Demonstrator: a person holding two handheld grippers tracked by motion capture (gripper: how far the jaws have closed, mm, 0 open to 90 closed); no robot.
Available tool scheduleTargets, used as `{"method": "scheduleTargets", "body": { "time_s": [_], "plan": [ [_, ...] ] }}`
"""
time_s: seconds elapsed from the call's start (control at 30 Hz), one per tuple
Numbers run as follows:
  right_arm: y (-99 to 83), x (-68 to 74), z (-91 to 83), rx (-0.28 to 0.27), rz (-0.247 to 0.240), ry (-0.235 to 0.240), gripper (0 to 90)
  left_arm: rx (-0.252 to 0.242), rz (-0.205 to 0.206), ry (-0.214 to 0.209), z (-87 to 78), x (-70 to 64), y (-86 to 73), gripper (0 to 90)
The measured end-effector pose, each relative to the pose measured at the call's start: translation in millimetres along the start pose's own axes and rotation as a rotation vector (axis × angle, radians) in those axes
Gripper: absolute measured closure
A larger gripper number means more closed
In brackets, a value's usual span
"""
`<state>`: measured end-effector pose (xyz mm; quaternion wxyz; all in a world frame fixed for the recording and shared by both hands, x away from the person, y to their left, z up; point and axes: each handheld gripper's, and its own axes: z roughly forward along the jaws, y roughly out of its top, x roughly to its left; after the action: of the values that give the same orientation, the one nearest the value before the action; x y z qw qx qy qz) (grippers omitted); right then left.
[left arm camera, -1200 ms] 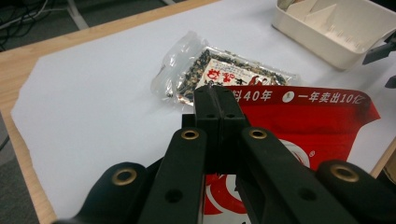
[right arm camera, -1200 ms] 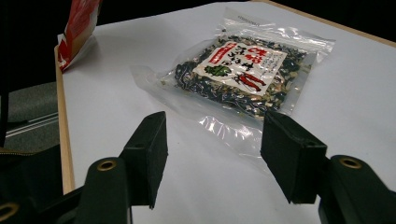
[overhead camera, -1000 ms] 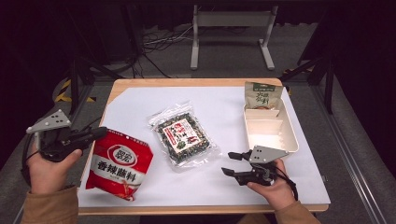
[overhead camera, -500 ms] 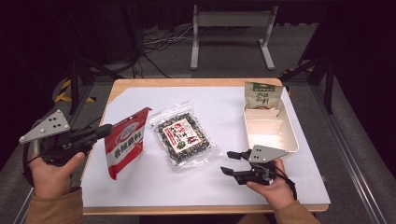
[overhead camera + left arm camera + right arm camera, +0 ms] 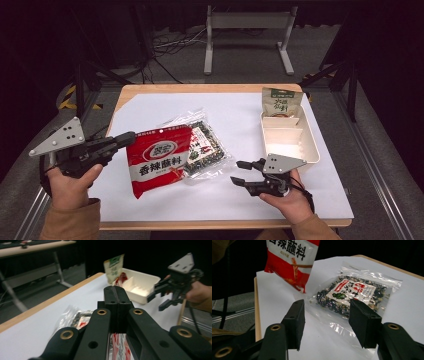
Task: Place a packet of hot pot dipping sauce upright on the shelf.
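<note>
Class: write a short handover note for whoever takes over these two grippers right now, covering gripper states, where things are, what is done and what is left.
Left gripper: shut on the red packet, held off the table, overlapping the clear seaweed bag.
Right gripper: open, holding nothing, beside the white tray.
Green pouch: leaning at the tray's far end.
Done: red packet picked up.
Left: probably carry it to the tray, then the seaweed bag.

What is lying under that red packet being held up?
Beneath the red plastic snack packet, lifted by the left gripper, lies a clear plastic bag of dark dried seaweed mix on the white table sheet. The packet covers the bag's left part, so that stays unseen.
</note>
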<state>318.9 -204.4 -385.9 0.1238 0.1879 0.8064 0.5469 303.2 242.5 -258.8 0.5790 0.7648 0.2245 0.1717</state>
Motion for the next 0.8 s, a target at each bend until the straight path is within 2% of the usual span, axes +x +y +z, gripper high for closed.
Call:
{"method": "scheduleTargets", "body": {
  "time_s": [0.1,0.23,0.43,0.67,0.8],
  "plan": [
    [4.4,1.4,3.9,-0.015,0.006,0.018,42.6,-0.001,0.035,-0.037,7.5,-10.2,5.3,90.0],
    [9.6,3.2,10.2,-0.023,0.003,0.037,40.7,0.015,0.075,-0.059,21.3,-21.5,9.4,90.0],
    [16.3,4.0,18.1,-0.024,0.001,0.039,38.3,0.012,0.085,-0.096,34.5,-25.8,13.8,90.0],
    [21.5,4.6,28.7,-0.038,0.004,0.049,36.3,-0.021,0.092,-0.174,52.0,-34.3,23.1,90.0],
    [22.1,3.4,30.8,-0.047,0.005,0.045,35.7,-0.033,0.115,-0.212,60.8,-41.9,28.3,90.0]
  ]
}}
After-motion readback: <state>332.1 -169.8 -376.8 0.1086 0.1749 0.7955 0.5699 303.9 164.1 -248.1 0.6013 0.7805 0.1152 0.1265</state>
